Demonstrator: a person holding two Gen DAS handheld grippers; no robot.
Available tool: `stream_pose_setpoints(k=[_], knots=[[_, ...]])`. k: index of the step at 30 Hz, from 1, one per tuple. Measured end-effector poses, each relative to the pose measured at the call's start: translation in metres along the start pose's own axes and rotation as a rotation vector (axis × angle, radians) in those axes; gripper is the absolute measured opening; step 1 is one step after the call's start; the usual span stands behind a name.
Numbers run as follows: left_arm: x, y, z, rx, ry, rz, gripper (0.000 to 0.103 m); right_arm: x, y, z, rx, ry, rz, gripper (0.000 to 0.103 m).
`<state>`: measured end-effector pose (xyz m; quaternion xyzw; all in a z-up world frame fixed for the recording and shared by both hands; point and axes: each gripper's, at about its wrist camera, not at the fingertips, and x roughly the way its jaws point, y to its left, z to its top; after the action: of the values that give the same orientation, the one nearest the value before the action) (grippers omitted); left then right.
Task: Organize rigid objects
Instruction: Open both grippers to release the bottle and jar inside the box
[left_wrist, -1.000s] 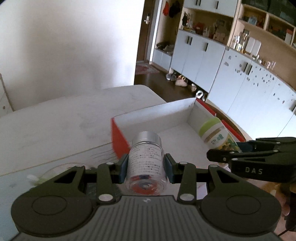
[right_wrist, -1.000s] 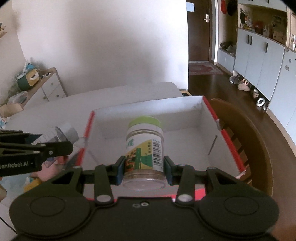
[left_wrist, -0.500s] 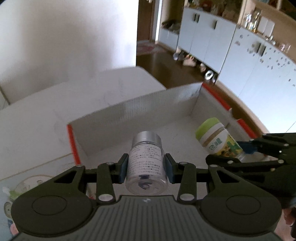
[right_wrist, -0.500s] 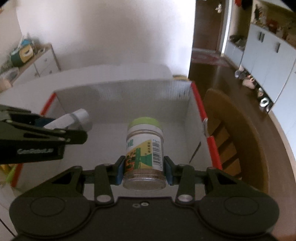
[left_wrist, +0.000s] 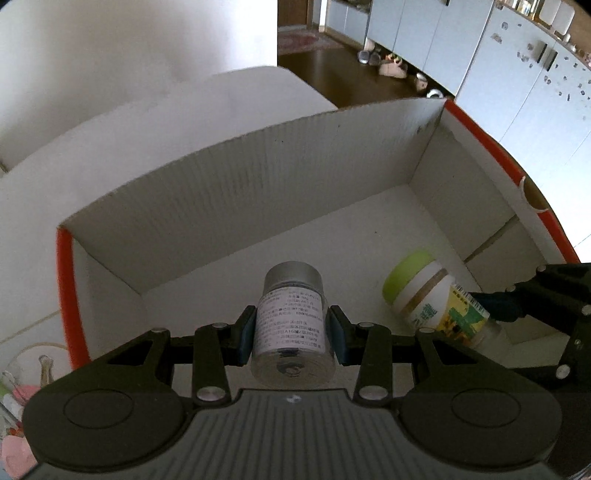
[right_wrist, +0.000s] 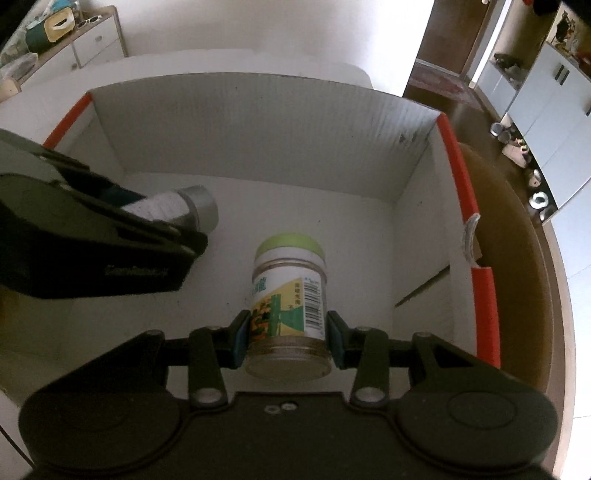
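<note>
A white wall (left_wrist: 129, 44) stands behind the pale counter (left_wrist: 221, 99). Dark wood floor (left_wrist: 343, 70) runs past pale blue cabinets (left_wrist: 517, 74), with shoes (left_wrist: 391, 68) at their foot. A low white dresser (right_wrist: 85, 44) stands by the wall, and a brown chair (right_wrist: 517, 258) beside the counter. Soft daylight.

We count two jars: one with a silver cap (left_wrist: 293, 275) and a white printed label, one with a green lid (right_wrist: 290, 242) and a yellow-green label. We count one open cardboard box (right_wrist: 258, 114), white inside with red edges. We count two claws, the left claw (left_wrist: 291, 334) and the right claw (right_wrist: 287, 338), one jar to each.
</note>
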<state>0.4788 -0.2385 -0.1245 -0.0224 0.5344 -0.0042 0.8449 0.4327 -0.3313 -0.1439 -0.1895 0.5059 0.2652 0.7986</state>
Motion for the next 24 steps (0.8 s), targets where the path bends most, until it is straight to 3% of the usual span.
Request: stream_pose_setpoints(k=[12, 24], knots=[[0.015, 0.005, 0.003, -0.019, 0.121, -0.031, 0.04, -0.007, 0.0, -0.003, 0.012, 0.039, 0.031, 0.045], [-0.02, 0.009, -0.006, -0.01, 0.068, 0.014, 0.041, -0.048, -0.014, -0.009, 0.056, -0.046, 0.091, 0.051]])
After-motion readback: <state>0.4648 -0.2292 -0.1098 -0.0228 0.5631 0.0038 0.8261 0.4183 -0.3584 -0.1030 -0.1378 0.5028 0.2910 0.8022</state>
